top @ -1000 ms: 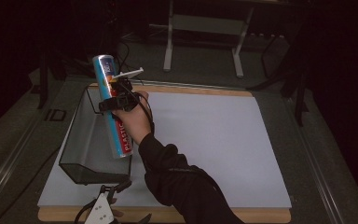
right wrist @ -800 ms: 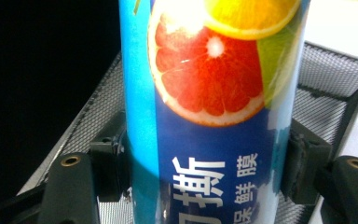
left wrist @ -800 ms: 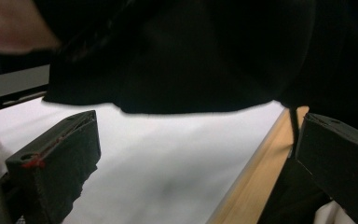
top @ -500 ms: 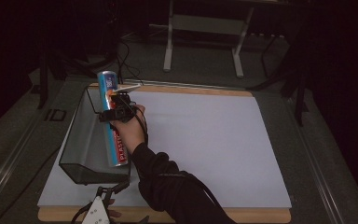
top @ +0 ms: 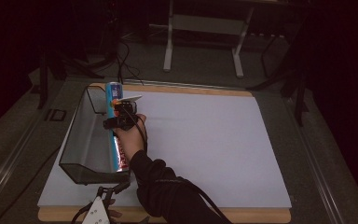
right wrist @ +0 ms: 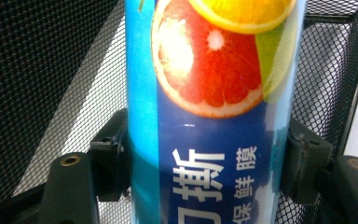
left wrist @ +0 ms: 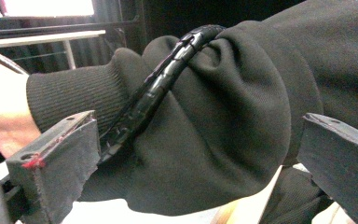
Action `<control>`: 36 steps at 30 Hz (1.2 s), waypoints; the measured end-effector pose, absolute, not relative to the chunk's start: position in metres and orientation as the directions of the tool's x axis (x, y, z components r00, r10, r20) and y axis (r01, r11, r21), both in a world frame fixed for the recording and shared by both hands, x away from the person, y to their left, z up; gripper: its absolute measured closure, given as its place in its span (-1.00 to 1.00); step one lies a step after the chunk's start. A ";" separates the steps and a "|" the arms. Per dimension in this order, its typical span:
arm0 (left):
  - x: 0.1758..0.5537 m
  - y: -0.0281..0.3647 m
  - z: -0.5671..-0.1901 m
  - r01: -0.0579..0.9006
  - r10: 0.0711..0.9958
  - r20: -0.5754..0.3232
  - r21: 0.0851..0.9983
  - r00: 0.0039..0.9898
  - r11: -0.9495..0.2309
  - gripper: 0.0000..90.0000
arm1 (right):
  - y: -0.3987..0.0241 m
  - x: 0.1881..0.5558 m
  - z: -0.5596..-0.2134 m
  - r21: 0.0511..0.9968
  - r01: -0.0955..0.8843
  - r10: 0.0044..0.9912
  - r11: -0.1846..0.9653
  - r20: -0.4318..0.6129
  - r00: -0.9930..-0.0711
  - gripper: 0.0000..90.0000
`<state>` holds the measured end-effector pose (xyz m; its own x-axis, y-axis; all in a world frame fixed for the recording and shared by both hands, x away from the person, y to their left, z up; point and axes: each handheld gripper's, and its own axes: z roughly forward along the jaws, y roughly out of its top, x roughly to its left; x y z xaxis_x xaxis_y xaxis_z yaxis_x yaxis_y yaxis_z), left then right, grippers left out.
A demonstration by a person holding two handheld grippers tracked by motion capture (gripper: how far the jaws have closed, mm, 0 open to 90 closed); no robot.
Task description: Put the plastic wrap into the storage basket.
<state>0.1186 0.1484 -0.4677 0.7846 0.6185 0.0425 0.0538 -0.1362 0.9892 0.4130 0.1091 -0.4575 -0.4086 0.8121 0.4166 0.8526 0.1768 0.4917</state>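
Note:
A long blue tube [top: 113,93] printed with citrus slices lies lengthwise in the black mesh basket [top: 81,140] at the table's left, along its right wall. My right gripper [top: 119,116] is shut on the tube near its far end. In the right gripper view both pads [right wrist: 114,154] press the tube [right wrist: 209,116] from either side, with basket mesh [right wrist: 42,70] behind. My left gripper [top: 107,196] rests at the table's near edge. Its jaws stand wide apart in the left gripper view, where a fingertip [left wrist: 56,158] frames the person's dark sleeve [left wrist: 223,121] and cable.
A white mat [top: 214,140] covers the wooden board [top: 242,215], with free room right of the basket. Metal stand legs [top: 168,46] and cables [top: 126,60] lie on the floor beyond the far edge.
The right hand has come down with the tube, from tilted above the basket to low inside it. The left gripper has stayed where it was.

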 end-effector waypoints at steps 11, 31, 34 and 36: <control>0.120 0.148 -0.468 0.058 0.609 0.037 0.989 0.792 -0.136 -0.99 | 0.111 0.417 -0.468 0.465 0.868 0.832 0.175 0.402 -0.383 -0.32; 0.122 0.146 -0.469 0.065 0.596 0.034 0.988 0.802 -0.144 -0.99 | 0.096 0.413 -0.443 0.564 0.768 0.763 0.303 0.340 -0.550 -0.71; 0.122 0.146 -0.469 0.066 0.596 0.033 0.987 0.803 -0.144 -0.99 | 0.088 0.409 -0.438 0.577 0.753 0.750 0.315 0.336 -0.570 -0.70; 0.122 0.145 -0.469 0.069 0.597 0.032 0.987 0.802 -0.145 -0.99 | 0.081 0.408 -0.435 0.584 0.748 0.743 0.315 0.338 -0.577 -0.70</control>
